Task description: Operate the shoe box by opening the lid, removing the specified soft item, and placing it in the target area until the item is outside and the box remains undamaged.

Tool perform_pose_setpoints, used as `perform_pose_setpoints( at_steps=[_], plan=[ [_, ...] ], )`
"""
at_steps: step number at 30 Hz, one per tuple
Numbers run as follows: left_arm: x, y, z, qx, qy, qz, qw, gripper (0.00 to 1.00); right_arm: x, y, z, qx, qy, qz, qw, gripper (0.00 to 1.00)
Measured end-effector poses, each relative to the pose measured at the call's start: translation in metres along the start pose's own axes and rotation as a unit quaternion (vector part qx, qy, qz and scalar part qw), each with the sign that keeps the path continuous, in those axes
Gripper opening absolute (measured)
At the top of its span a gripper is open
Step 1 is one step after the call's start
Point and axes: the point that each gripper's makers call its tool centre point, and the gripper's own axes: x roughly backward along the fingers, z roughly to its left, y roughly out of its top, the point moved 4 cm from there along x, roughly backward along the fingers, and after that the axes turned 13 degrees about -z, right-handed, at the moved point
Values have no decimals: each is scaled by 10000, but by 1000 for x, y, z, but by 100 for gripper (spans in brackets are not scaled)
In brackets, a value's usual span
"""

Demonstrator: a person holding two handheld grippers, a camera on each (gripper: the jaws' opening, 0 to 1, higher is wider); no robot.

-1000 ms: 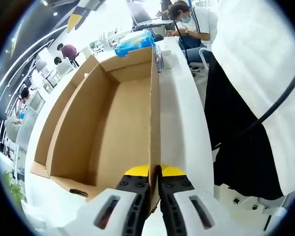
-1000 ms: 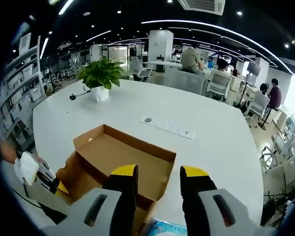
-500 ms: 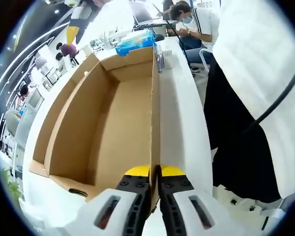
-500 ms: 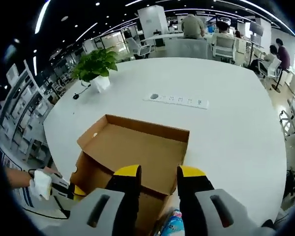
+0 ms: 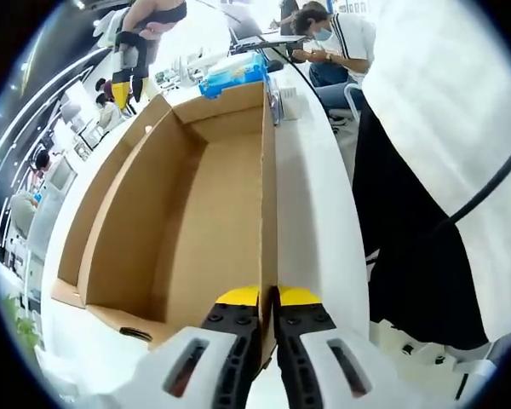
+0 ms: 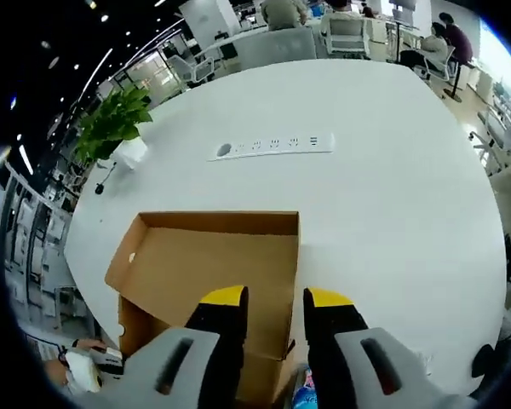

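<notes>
We are pinching the upright side wall of the open cardboard shoe box (image 5: 196, 213) between the fingers of our left gripper (image 5: 267, 300), which are pressed tight on the thin wall's edge. The box is sitting on the white desk (image 5: 311, 213), its brown inside showing bare. A blue soft pack (image 5: 232, 73) is lying on the desk just past the box's far end, outside it. Our right gripper (image 6: 272, 298) is hovering above the box with its fingers slightly spread and nothing between them. In the right gripper view, a white power strip (image 6: 277, 145) and a potted plant (image 6: 115, 123) are sitting farther off on the desk.
</notes>
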Motion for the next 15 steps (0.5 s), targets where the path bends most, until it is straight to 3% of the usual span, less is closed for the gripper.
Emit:
perform_pose_setpoints(
  at_steps=[6, 9, 13, 15],
  plan=[
    [0, 0, 0, -11, -6, 2, 10000, 4, -3, -3, 8, 34, -57, 80, 9999, 24],
    [0, 0, 0, 4, -47, 7, 10000, 4, -15, -3, 7, 404, -52, 31, 9992, 26],
    [0, -1, 0, 8, -81, 32, 10000, 3, -40, 3, 6, 30, -83, -66, 9999, 27],
    [0, -1, 0, 50, -120, 32, 9999, 3, -39, 6, 8, -41, -146, -115, 9998, 27]
  ],
)
